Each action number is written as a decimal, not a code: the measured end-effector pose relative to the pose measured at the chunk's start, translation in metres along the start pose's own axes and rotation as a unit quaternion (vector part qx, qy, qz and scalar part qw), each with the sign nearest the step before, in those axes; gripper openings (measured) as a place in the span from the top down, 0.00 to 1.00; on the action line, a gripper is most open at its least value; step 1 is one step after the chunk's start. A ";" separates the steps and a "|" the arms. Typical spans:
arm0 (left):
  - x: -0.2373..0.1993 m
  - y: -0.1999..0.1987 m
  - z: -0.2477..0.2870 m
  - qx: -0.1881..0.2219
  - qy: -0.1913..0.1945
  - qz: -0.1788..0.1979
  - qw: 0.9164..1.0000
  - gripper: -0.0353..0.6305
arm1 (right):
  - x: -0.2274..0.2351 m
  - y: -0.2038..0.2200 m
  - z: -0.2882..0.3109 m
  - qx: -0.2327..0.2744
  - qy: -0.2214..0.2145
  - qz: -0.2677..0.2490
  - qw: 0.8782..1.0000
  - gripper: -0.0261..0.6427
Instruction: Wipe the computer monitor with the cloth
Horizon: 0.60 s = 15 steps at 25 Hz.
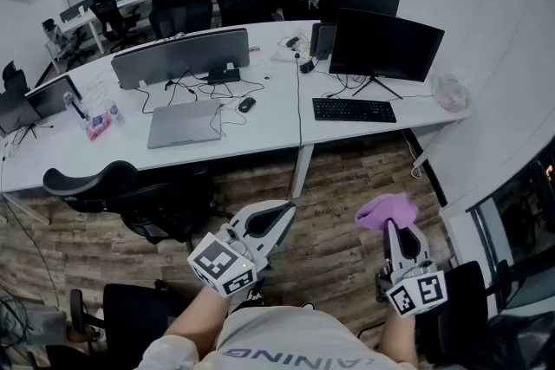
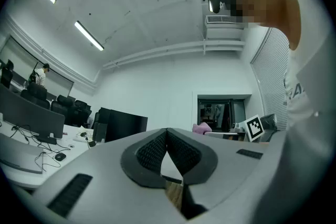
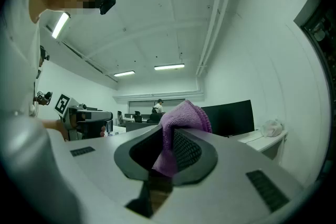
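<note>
One purple cloth (image 3: 185,115) clamped in right gripper (image 3: 170,132), bunched above the jaw tips; left gripper (image 2: 167,131) closed on nothing. Soft, light, floppy by the look: best held by a thick fold. Black monitor (image 1: 384,45) upright on desk (image 1: 277,124), well apart from both; screen likely fragile.

"AINING" on person's shirt (image 1: 260,351)

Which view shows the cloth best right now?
Right gripper view: the cloth is close and central, pinched in the right tool. Head view shows it bunched above that tool; left gripper view, only a distant speck.
</note>
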State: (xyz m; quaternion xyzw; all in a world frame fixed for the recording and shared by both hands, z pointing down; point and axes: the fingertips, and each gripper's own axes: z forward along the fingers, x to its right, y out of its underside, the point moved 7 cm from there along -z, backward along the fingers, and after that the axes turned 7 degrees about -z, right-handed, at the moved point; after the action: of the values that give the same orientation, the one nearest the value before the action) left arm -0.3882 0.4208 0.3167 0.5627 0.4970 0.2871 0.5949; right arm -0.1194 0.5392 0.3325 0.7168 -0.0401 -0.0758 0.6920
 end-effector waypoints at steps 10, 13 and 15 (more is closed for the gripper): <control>0.001 0.002 0.003 -0.003 -0.005 -0.002 1.000 0.93 | 0.003 0.000 0.003 -0.001 -0.006 -0.002 1.000 0.87; 0.001 0.003 0.004 -0.003 -0.004 -0.001 1.000 0.93 | 0.004 0.001 0.002 0.003 -0.003 0.002 1.000 0.87; 0.001 0.003 0.004 -0.004 -0.004 -0.001 1.000 0.93 | 0.005 0.002 0.001 0.003 -0.001 0.003 1.000 0.87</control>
State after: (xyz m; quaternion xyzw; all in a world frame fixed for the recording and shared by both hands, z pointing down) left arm -0.3831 0.4212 0.3189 0.5612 0.4941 0.2860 0.5992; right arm -0.1149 0.5373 0.3339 0.7184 -0.0435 -0.0741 0.6903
